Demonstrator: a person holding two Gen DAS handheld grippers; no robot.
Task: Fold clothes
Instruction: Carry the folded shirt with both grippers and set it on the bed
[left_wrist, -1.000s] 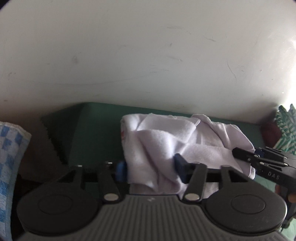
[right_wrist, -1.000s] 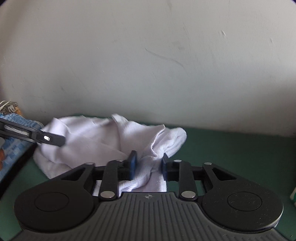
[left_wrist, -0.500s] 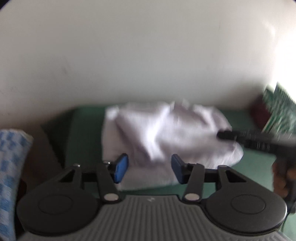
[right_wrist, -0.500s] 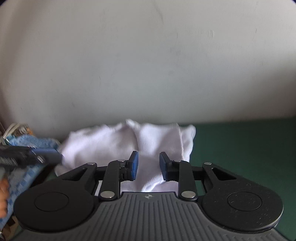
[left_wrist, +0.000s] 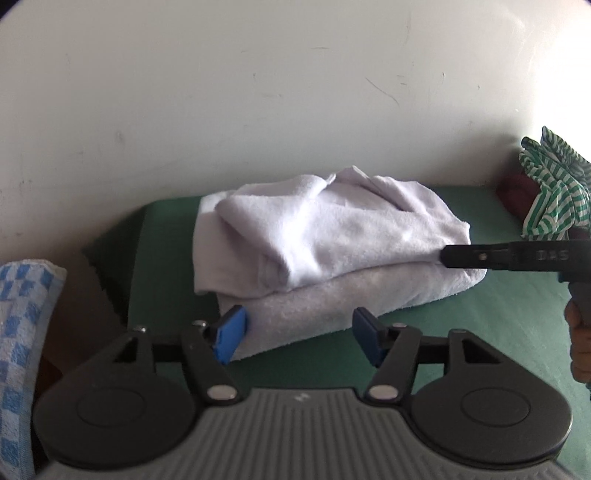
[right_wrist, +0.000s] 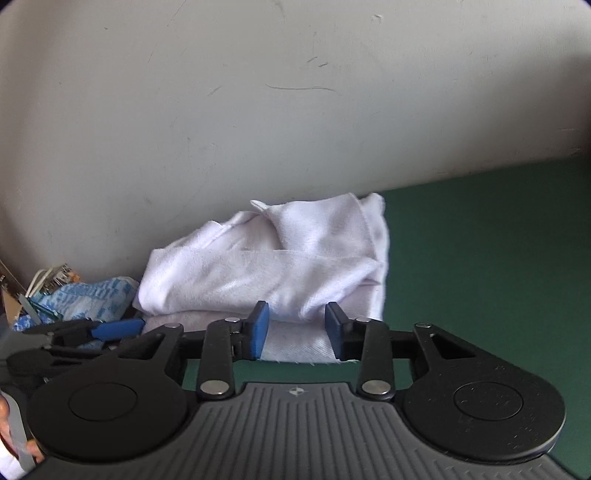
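Observation:
A white cloth (left_wrist: 332, 251) lies folded in a thick bundle on the green table (left_wrist: 498, 332), close to the wall. It also shows in the right wrist view (right_wrist: 273, 269). My left gripper (left_wrist: 299, 339) is open and empty, its blue pads just in front of the bundle's near edge. My right gripper (right_wrist: 297, 330) is open and empty, its pads at the bundle's near edge. The right gripper's finger also shows from the side in the left wrist view (left_wrist: 480, 256), at the bundle's right end. The left gripper shows at the left of the right wrist view (right_wrist: 114, 328).
A blue-and-white checked cloth (left_wrist: 22, 332) lies off the table's left edge, and also shows in the right wrist view (right_wrist: 88, 299). A green-and-white striped garment (left_wrist: 550, 188) sits at the far right by the wall. A pale wall (left_wrist: 295, 92) stands behind the table.
Both grippers let go of the white cloth and drew back. The cloth dropped into a flatter folded bundle on the table.

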